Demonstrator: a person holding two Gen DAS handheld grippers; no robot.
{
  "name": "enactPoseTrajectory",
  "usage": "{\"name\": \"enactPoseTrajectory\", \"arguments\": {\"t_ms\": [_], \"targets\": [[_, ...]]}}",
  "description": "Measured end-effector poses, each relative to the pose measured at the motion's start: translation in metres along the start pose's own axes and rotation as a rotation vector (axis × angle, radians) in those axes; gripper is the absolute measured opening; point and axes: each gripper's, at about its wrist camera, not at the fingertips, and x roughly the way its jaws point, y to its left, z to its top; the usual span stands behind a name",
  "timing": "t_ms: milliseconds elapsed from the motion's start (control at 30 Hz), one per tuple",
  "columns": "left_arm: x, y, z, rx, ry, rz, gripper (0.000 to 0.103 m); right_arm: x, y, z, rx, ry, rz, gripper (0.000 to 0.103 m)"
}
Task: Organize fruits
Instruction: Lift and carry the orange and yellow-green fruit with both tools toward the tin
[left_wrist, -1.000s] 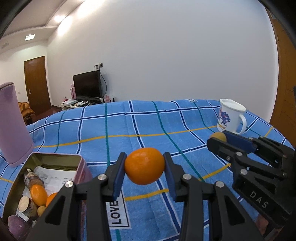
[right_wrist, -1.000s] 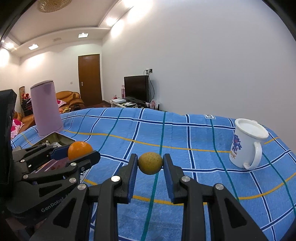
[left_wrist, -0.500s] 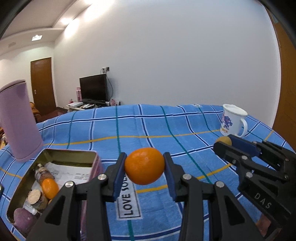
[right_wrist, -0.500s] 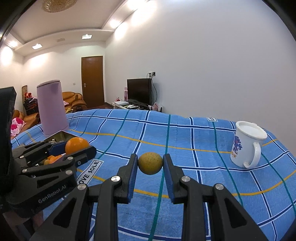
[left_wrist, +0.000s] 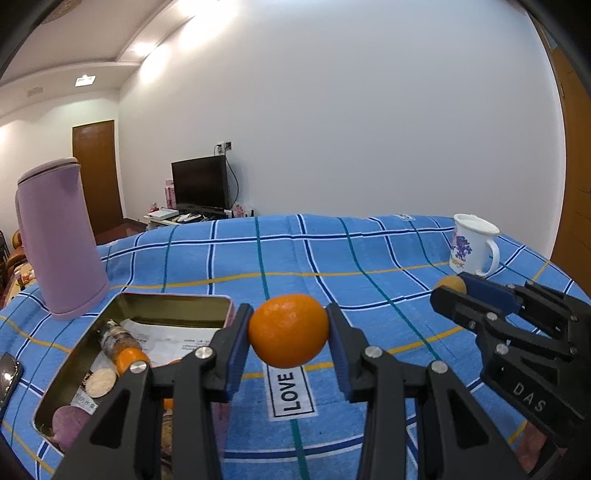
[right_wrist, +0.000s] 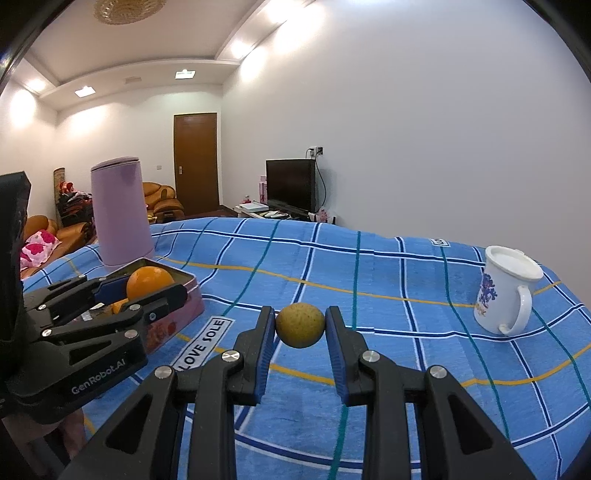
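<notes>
The round orange fruit sits pinched between the pads of my left hand-held gripper, held clear above the blue checked cloth just right of the open metal tin so I can drop it in with the other fruit. In my right view, my right hand-held gripper is clamped on a small yellow-green round fruit, kept aloft beside the tin, waiting its turn, I judge.

A home living room: a television on a low stand, orange sofas, a wooden door.
</notes>
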Motion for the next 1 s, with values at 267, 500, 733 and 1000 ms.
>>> {"name": "enactPoseTrajectory", "arguments": {"t_ms": [267,500,733,1000], "targets": [[-0.007,0.014,-0.003,-0.017,-0.007,0.026,0.041,-0.002,0.017,-0.001,-0.015,-0.003,0.030,0.030],[-0.014,0.031,-0.005,-0.035,-0.016,0.056,0.041,-0.001,0.034,-0.001,-0.034,-0.004,0.066,0.030],[-0.019,0.048,-0.007,-0.059,-0.022,0.079,0.041,0.001,0.049,-0.001,-0.050,-0.001,0.095,0.030],[-0.029,0.067,-0.006,-0.072,-0.035,0.114,0.041,0.004,0.072,0.001,-0.074,0.005,0.138,0.030]]}}
